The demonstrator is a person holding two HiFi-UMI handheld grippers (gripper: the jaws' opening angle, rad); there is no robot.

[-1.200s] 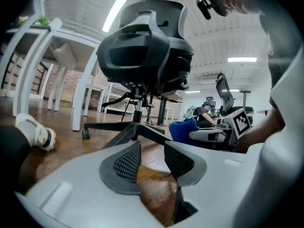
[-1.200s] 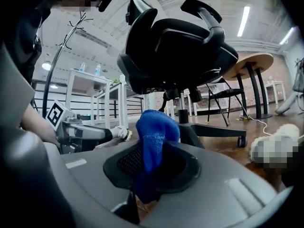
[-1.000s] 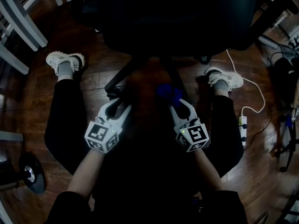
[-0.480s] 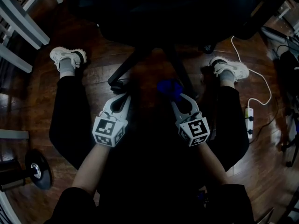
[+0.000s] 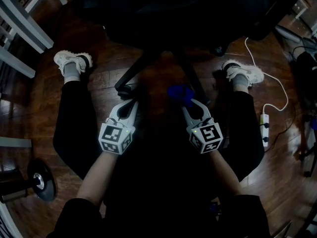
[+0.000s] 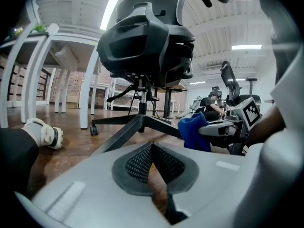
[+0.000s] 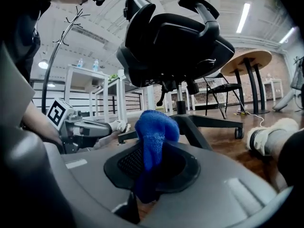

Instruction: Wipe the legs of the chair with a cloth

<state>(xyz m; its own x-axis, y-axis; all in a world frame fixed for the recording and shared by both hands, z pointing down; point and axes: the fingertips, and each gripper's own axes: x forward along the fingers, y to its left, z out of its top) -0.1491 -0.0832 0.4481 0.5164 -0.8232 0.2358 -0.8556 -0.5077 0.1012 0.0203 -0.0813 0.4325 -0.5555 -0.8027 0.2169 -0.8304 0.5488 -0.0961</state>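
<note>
blue cloth [image 7: 154,132] in the right claw [image 5: 189,104], poised at the chair's near leg [image 7: 192,129]
the right claw is clamped on the bunched knit cloth, its wad standing proud of the tips; the black near leg lies just ahead and a touch right of it, long axis running from the hub out toward the person, so this hand is the nearer. whether cloth meets leg i cannot tell. the left claw [image 5: 130,104] is closed on nothing, by the other front leg [image 5: 132,76].

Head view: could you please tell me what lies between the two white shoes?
Two black chair legs over wooden floor, seen in the head view.
</note>
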